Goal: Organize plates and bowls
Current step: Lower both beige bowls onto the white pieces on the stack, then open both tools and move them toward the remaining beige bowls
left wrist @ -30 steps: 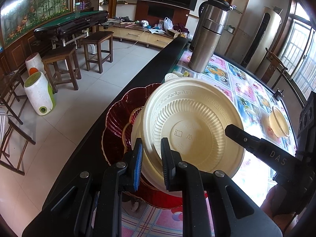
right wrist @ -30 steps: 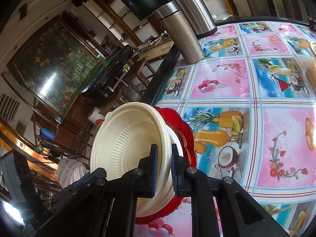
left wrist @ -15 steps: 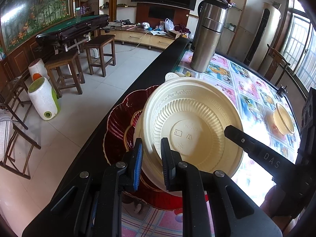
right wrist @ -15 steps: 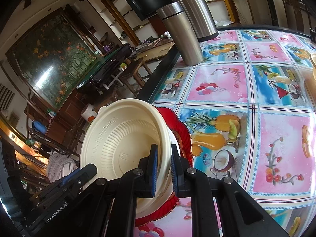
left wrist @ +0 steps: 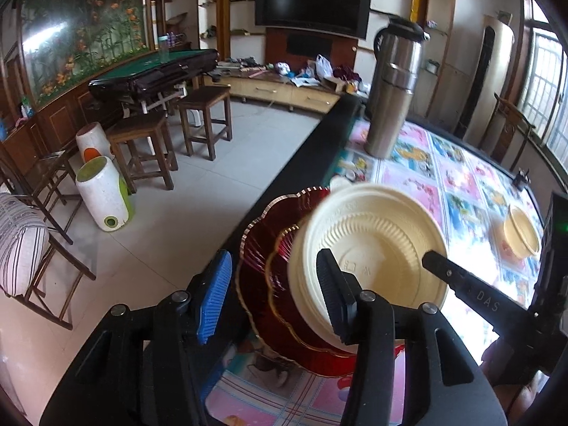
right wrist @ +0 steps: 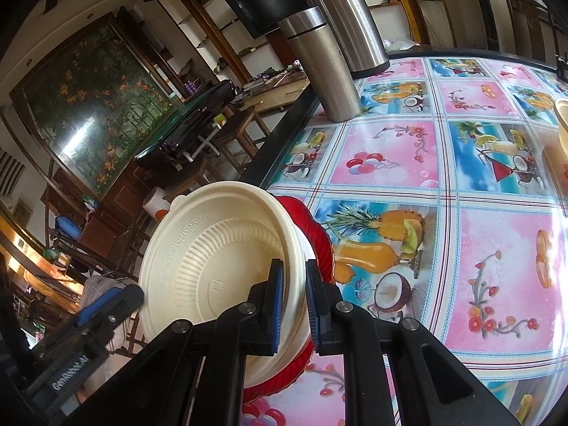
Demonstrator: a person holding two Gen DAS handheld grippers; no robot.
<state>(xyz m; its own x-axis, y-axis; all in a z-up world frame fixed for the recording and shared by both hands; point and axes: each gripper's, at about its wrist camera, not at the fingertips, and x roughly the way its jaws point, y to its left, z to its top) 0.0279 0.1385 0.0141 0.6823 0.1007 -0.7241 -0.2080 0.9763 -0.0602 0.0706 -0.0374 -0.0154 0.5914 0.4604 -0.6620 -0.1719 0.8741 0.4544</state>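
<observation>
Now, from my left wrist, my left gripper [left wrist: 273,291] is opening clear of the cream plate [left wrist: 369,248], stacked tilted on the red plate [left wrist: 262,284]. From my right wrist, my right gripper [right wrist: 293,301] pinches that cream plate's rim; a bowl [left wrist: 522,230] well apart awaits sorting.

The red plate [right wrist: 319,245] lies mostly hidden under the cream bowls [right wrist: 216,252] — another cream bowl [right wrist: 562,124] is cut off at the frame edge.
</observation>
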